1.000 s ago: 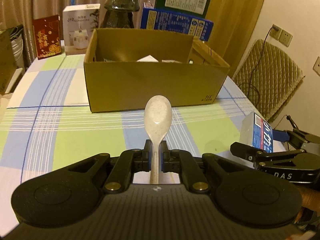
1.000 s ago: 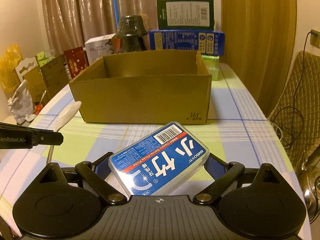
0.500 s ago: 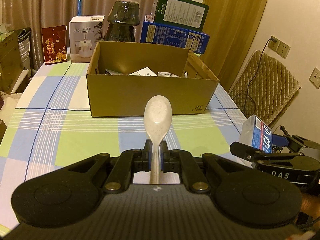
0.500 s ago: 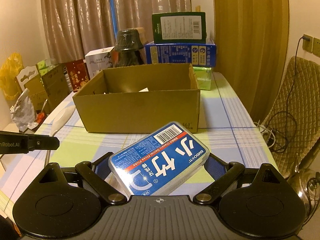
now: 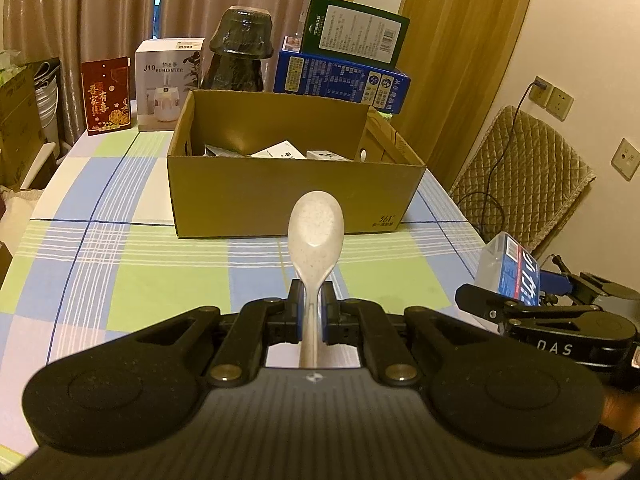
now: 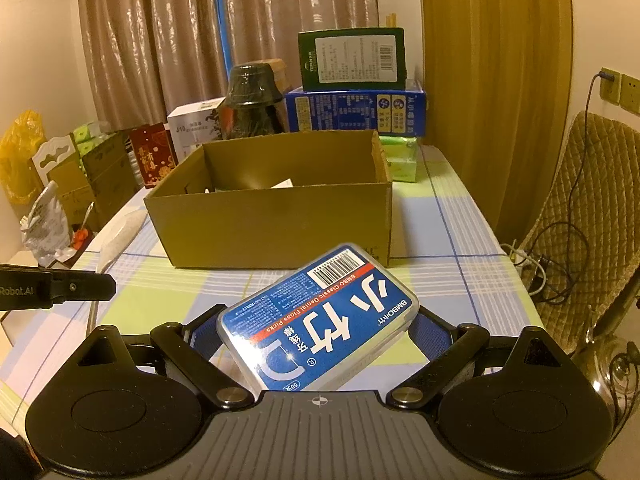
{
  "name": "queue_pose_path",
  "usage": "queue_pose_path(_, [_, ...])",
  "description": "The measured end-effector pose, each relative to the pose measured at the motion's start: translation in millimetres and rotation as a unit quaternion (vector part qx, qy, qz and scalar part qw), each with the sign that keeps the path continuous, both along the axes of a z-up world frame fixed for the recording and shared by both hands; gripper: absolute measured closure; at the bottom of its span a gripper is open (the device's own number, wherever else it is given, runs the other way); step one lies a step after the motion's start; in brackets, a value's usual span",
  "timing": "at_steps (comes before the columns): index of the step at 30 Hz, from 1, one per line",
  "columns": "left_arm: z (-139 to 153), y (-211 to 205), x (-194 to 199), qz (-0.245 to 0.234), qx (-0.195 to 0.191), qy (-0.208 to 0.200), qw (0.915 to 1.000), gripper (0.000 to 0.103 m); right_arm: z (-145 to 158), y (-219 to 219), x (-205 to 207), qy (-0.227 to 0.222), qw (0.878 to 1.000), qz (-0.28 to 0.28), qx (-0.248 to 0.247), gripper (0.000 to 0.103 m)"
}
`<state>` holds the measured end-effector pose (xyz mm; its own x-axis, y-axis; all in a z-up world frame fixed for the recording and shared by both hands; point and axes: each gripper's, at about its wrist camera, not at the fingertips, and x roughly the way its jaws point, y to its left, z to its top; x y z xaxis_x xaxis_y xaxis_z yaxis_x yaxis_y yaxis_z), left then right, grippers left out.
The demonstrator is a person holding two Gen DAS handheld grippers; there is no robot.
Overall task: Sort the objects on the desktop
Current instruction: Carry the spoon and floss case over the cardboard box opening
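On the checked tablecloth stands an open cardboard box. My left gripper clamps a pale spoon; my right gripper grips a blue floss-pick box.

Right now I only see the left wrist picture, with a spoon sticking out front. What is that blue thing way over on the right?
Observer: It is a floss picks box, a flat clear case with a blue label, gripped in the right gripper.
Operator: Is it straight?
Observer: No, it sits tilted, barcode corner toward the cardboard box.
Operator: What is beside that box's right side?
Observer: A green packet, under the blue carton.
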<state>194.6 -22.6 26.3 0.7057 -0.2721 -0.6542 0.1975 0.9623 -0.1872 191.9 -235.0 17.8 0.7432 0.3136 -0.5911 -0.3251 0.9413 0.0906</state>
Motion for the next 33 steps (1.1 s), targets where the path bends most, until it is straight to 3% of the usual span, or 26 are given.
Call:
queue_pose_path(17, [7.5,8.6,14.8,0.000,0.008,-0.002,1.0000,0.098,15.0,3.4,20.5,-0.001,1.000,0.010,-0.015,0.011])
queue_pose_path(33, [18.1,12.8,51.7,-0.010,0.022,0.003,0.9997,0.098,32.5,9.7,61.1,-0.003,0.999,0.026,-0.021,0.011])
